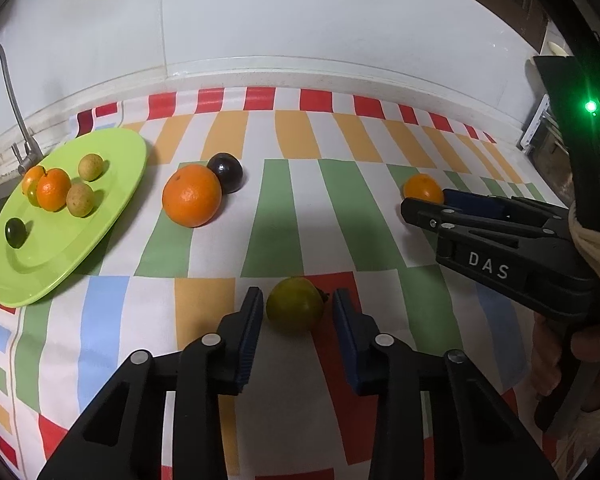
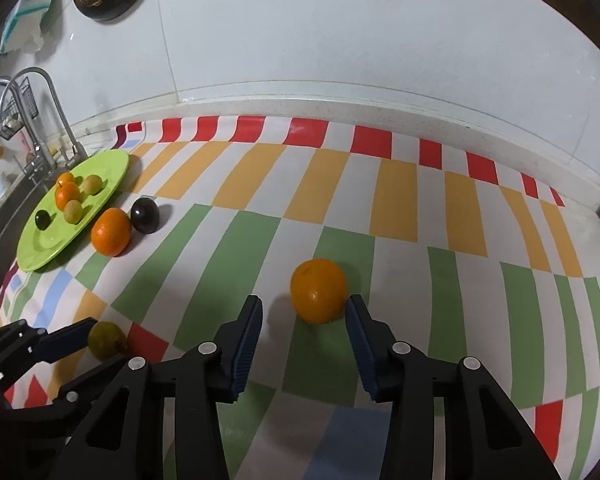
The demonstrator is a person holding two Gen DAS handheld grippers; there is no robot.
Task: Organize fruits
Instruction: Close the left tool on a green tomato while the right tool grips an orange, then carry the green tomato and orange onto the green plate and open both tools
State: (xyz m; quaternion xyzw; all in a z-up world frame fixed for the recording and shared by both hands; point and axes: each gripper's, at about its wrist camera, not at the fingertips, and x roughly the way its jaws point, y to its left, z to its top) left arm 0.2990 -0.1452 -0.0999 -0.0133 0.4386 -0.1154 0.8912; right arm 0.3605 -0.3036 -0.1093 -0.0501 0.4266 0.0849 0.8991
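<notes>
Fruits lie scattered on my striped cloth (image 1: 300, 200). From the left wrist, my left gripper (image 1: 296, 308) is spread around a yellow-green fruit (image 1: 295, 304), not gripping; five small fruits sit on the green plate (image 1: 116, 184). From the right wrist, my right gripper (image 2: 304, 314) stands released around an orange (image 2: 319, 290), its right finger touching the peel.

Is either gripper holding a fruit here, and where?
Neither. The left gripper brackets the yellow-green fruit with gaps; the right gripper is open, one finger at the orange's side.
</notes>
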